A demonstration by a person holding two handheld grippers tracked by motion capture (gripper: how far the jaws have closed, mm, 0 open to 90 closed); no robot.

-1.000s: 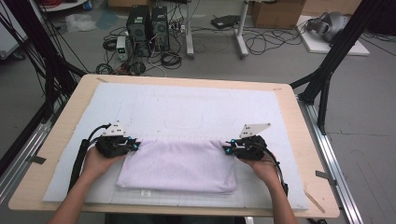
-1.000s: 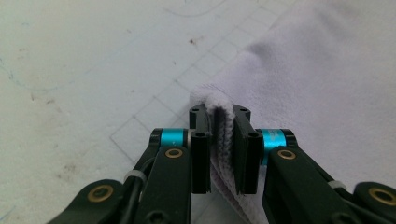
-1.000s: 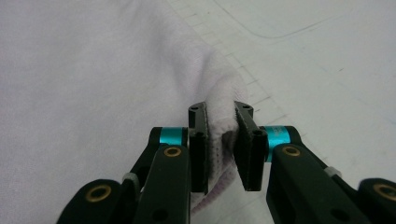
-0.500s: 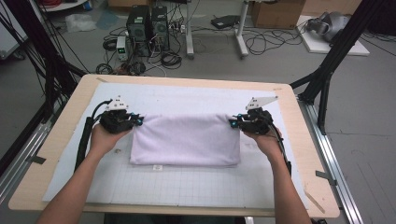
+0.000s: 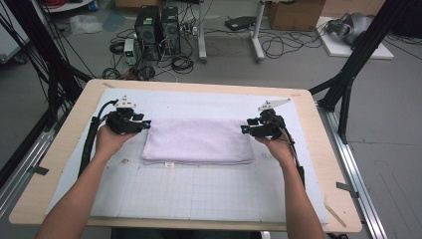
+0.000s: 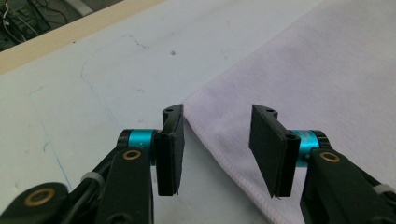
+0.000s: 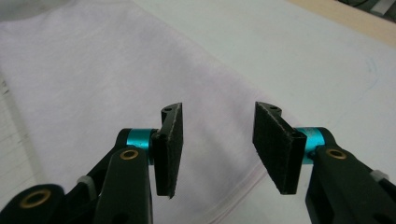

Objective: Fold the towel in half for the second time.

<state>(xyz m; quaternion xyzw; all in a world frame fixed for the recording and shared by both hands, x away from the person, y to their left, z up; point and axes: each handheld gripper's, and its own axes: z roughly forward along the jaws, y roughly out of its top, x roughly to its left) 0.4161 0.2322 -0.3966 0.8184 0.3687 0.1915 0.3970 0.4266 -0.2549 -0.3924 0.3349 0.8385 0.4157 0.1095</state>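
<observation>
At the towel's two short ends, my left gripper [image 5: 144, 124] and right gripper [image 5: 245, 129] have just been opening, nothing between their pads. The folded towel [image 5: 198, 140] lies flat between them on the mat [image 5: 199, 194], long axis running hand to hand, equally near both.

Floor: grey concrete [image 5: 298, 64], w/ tangled black cables [image 5: 278, 47].
Table: light wooden top [image 5: 64, 164], white gridded mat [image 5: 199, 194] on it.
Frame: black metal struts [image 5: 358, 55] both sides.
Behind: two black PC towers [image 5: 159, 25], cardboard box [image 5: 293, 14], white table legs [image 5: 256, 30].
</observation>
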